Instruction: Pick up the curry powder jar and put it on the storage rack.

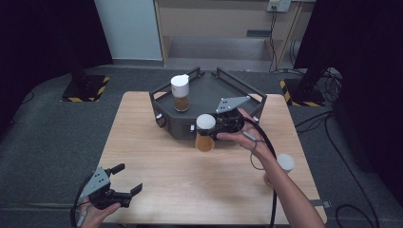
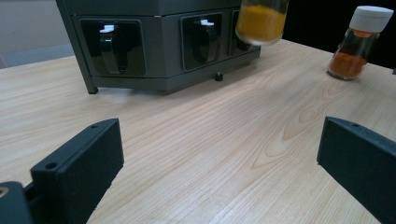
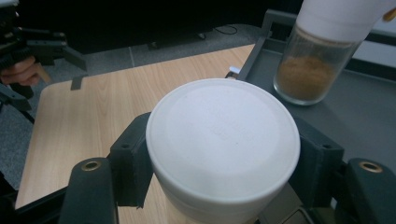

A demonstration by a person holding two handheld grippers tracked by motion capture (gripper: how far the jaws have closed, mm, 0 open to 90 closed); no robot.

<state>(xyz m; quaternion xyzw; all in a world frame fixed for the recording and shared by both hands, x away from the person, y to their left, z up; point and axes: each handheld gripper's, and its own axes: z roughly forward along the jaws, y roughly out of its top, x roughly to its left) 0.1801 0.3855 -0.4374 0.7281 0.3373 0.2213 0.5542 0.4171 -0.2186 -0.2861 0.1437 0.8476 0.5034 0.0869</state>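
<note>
Holding the spice jar (image 1: 205,134) by its white cap, the right tongs (image 1: 212,129) are seen clamped shut on it, the jar hanging clear of the bench (image 1: 157,161) just in front of the dark tray (image 1: 209,88). In the right gripper view the cap (image 3: 223,140) is pinched between both pads (image 3: 133,156), glass body below.

Risks, judged:
- Grip is taken on the smooth cap only; a slip or a loosening cap could drop the glass onto the bench.
- The tray's front wall and raised rim sit right next to the jar; if it is carried over too low, the base could be knocked and the jar tipped in the tongs.
- A second jar (image 1: 180,93) with brown powder already stands on the tray deck, near the front-left; a landing too close could topple it.
- Tray handles (image 1: 235,76) at the back limit the approach from above.

Around: a third jar (image 2: 359,42), orange contents, is parked on the bench at the right edge, near the right forearm; an elbow sweep could catch it. The left tongs (image 1: 126,178) are held wide open and empty at the near-left corner, well apart from everything. Cable trails from the right wrist, near the third jar.
</note>
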